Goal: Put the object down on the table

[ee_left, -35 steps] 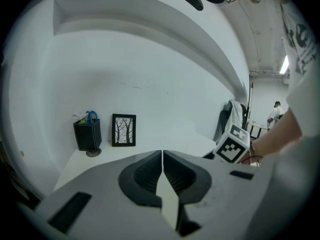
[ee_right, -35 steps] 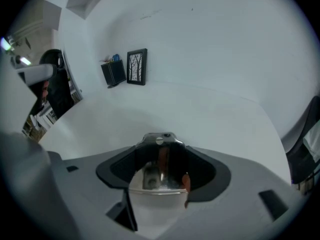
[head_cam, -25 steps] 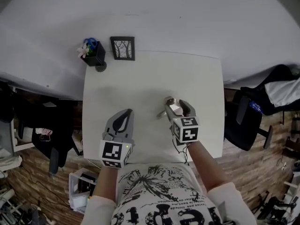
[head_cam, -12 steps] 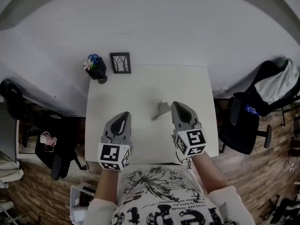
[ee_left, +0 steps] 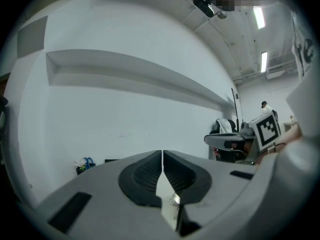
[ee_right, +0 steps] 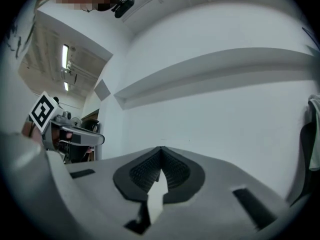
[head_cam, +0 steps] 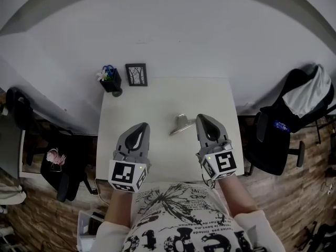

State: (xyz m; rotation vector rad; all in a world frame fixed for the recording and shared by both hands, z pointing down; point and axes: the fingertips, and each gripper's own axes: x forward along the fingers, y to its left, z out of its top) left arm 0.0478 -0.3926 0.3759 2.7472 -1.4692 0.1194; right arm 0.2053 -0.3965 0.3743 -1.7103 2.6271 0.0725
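Observation:
A small silver metal object [head_cam: 181,124] lies on the white table [head_cam: 157,96], near its middle. My right gripper [head_cam: 205,119] hovers just to the right of it, apart from it, with its jaws shut and nothing between them. In the right gripper view the ribbed pads [ee_right: 150,170] meet at the tip. My left gripper [head_cam: 140,126] hangs over the table's front left, also shut and empty, well left of the object. In the left gripper view its pads [ee_left: 145,176] stand closed against each other.
A black pot with a flower [head_cam: 111,79] and a small picture frame [head_cam: 136,74] stand at the table's far left corner. A dark office chair with clothing [head_cam: 286,125] stands right of the table. Another chair and clutter [head_cam: 55,161] stand at the left.
The right gripper stood wide around the silver object a second ago. It has since let go, shut and drawn back to the right. The object now lies free on the table. The left gripper barely moved.

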